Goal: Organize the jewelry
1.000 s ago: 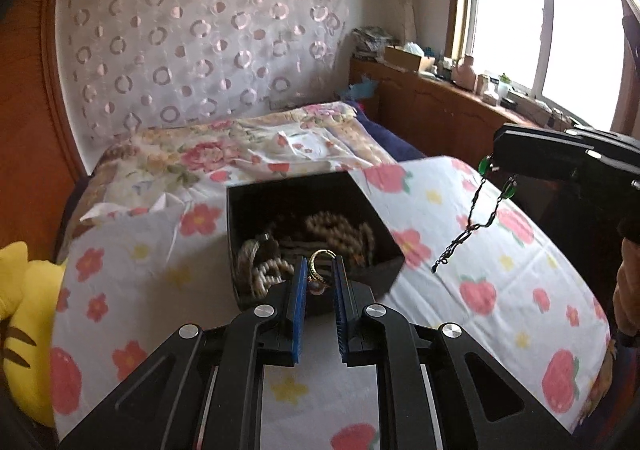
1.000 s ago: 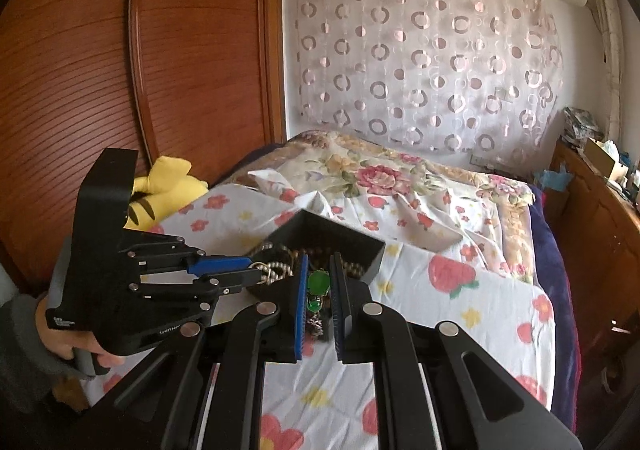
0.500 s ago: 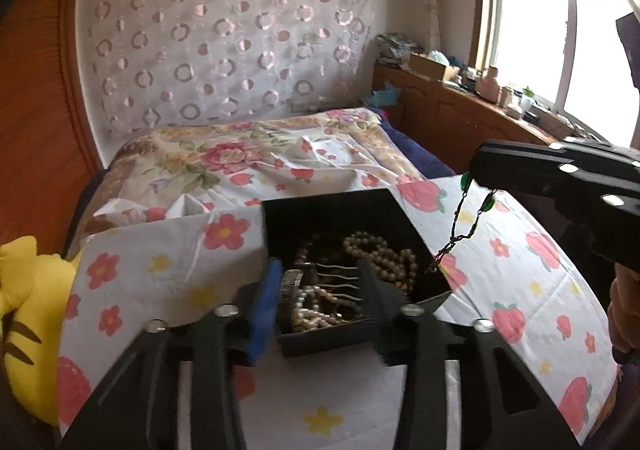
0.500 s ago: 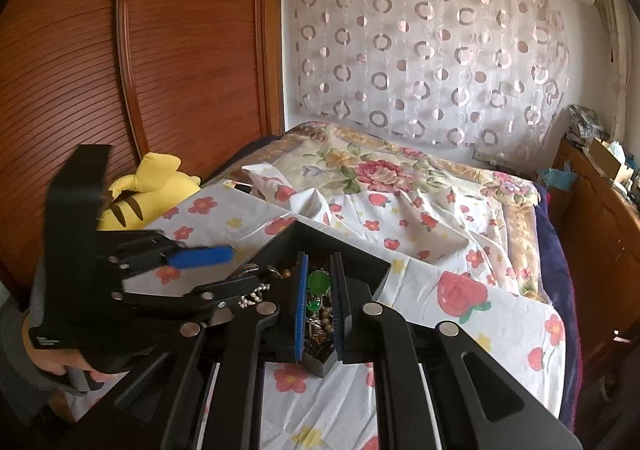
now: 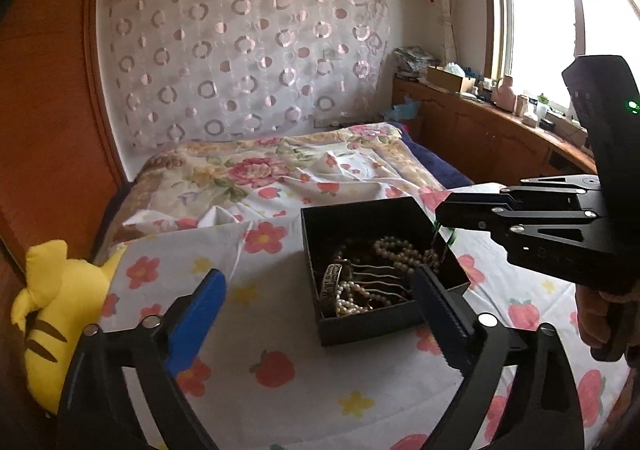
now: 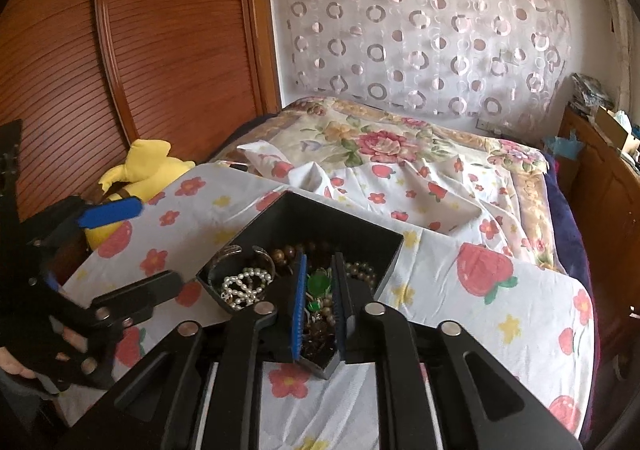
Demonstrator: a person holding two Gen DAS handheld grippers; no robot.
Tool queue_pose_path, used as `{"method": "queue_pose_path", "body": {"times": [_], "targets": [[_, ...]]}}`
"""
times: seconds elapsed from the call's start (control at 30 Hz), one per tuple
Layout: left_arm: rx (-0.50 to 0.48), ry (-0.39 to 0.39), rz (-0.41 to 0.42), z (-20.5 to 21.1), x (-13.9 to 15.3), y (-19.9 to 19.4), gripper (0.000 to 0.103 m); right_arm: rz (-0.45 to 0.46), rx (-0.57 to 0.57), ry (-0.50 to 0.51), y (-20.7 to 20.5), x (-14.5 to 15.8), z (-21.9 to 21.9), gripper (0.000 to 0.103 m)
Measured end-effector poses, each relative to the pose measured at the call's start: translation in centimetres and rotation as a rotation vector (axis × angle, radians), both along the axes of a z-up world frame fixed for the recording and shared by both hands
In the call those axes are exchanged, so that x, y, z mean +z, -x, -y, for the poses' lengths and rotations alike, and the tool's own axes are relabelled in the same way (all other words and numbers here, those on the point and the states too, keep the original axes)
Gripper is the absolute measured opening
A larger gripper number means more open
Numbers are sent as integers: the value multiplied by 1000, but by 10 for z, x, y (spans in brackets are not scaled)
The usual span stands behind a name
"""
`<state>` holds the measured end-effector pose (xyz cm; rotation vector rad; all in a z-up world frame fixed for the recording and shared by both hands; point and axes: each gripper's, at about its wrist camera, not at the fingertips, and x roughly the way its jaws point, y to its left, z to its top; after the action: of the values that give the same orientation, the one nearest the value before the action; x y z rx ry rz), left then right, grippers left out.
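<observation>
A black open box (image 5: pixel 400 324) full of jewelry sits on the flowered cloth; it also shows in the right wrist view (image 6: pixel 352 228). Pearl strands (image 5: pixel 400 250) and a bangle (image 5: pixel 334 278) lie inside. My left gripper (image 5: pixel 316 290) is wide open and empty, just short of the box's near side. My right gripper (image 6: pixel 319 282) is shut on a green-stone chain necklace (image 6: pixel 318 282) and holds it over the box, the chain hanging down into the jewelry. In the left wrist view the right gripper (image 5: pixel 440 216) hovers over the box's right rim.
A yellow plush toy (image 5: pixel 60 314) lies at the left edge of the cloth-covered surface (image 5: pixel 320 390). The bed (image 5: pixel 260 174) lies behind, a wooden wardrobe (image 6: pixel 160 50) to the left, a cluttered wooden counter (image 5: pixel 500 122) under the window.
My left gripper opened wide, let a ring drop into the box, and pulled back. My right gripper carried the green necklace leftward and down over the box.
</observation>
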<state>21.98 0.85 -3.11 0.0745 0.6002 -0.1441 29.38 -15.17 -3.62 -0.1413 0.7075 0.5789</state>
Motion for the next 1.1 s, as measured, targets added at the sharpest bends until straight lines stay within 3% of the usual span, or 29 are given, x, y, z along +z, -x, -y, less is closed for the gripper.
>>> {"method": "queue_pose_path", "body": {"times": [0.1, 0.27, 0.43, 0.6, 0.93, 1.1], "targets": [[-2, 5, 6, 0, 2, 6, 94, -1, -8, -13, 1, 1, 3, 38], [-5, 7, 26, 2, 4, 23, 95, 26, -38, -26, 15, 7, 13, 44], [11, 17, 52, 1, 6, 50, 95, 88, -102, -41, 50, 13, 30, 74], [45, 1, 70, 6, 7, 79, 95, 170, -172, -75, 107, 16, 47, 96], [98, 38, 77, 0, 9, 128, 95, 235, -281, -117, 183, 13, 69, 101], [95, 41, 86, 2, 12, 143, 95, 244, -322, -129, 199, 7, 77, 101]]}}
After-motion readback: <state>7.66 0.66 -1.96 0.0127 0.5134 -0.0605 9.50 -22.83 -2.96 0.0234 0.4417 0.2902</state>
